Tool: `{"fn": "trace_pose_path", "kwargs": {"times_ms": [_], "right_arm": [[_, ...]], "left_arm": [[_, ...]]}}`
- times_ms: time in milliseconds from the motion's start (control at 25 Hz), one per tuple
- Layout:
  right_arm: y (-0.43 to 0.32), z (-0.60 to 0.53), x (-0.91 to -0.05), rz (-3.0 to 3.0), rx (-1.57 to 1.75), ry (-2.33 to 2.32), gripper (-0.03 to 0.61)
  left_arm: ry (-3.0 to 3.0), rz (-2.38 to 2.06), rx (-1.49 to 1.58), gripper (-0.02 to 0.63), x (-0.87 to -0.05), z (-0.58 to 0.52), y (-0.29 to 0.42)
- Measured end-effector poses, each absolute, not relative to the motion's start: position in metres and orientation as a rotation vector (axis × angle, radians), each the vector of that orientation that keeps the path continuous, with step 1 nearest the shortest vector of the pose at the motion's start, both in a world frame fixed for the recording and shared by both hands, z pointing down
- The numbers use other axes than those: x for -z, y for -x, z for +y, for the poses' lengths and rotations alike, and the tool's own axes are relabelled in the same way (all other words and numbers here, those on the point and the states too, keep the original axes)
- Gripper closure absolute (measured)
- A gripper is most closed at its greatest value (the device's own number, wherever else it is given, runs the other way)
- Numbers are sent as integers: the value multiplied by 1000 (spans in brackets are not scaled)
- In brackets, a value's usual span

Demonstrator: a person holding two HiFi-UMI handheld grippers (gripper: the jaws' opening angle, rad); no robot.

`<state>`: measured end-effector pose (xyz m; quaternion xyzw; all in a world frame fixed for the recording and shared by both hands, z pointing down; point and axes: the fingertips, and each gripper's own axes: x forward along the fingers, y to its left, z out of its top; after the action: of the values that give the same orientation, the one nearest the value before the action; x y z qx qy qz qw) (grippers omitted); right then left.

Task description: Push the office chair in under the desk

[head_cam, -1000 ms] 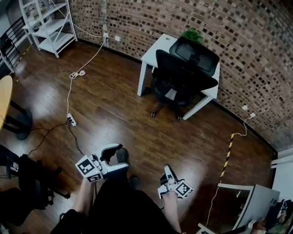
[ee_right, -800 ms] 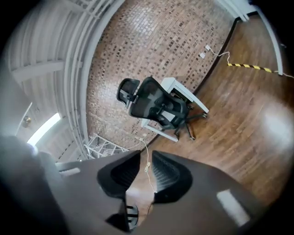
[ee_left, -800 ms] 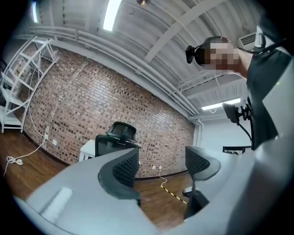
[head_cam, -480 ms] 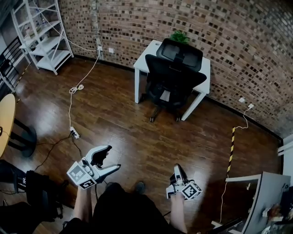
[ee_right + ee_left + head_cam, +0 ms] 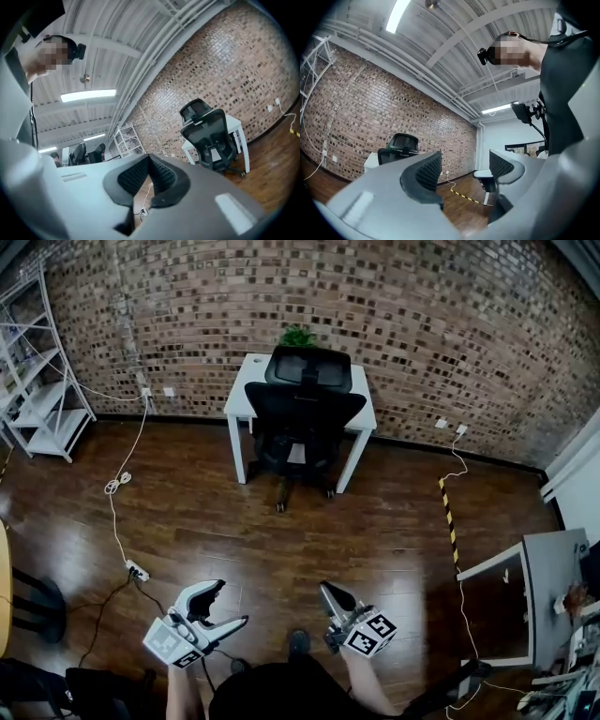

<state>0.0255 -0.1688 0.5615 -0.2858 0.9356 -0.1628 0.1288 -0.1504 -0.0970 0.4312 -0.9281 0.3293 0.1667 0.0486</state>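
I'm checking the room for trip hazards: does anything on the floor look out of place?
Yes. A white cable trails loose from the brick wall across the wooden floor, looped partway, to a power strip lying in the open. Another cable runs along the floor at right, partly under striped tape.

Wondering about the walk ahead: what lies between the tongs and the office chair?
Bare wooden floor up to the office chair, in the head view; a power strip lies left.
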Motion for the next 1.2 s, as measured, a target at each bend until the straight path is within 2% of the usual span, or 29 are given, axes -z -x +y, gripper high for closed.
{"fn": "trace_pose_path", "kwargs": {"times_ms": [160,400,560,840,1200], "right_arm": [[33,-92,-526,2753,359,889,578],[78,-46,-504,2804,216,1015,578],[77,-25,-479,2786,153,1076,578],[94,13,-387,2775,-48,972,578],[55,24,-361,2740,-154,939,578]], "left_arm": [[2833,1012,-601,92,-427,-38,204],[2862,1019,-675,94,-444,-25,257],[2856,985,-674,94,-423,-3,260],[2800,993,-659,101,-358,35,271],[2807,911,-596,110,-334,40,210]]}}
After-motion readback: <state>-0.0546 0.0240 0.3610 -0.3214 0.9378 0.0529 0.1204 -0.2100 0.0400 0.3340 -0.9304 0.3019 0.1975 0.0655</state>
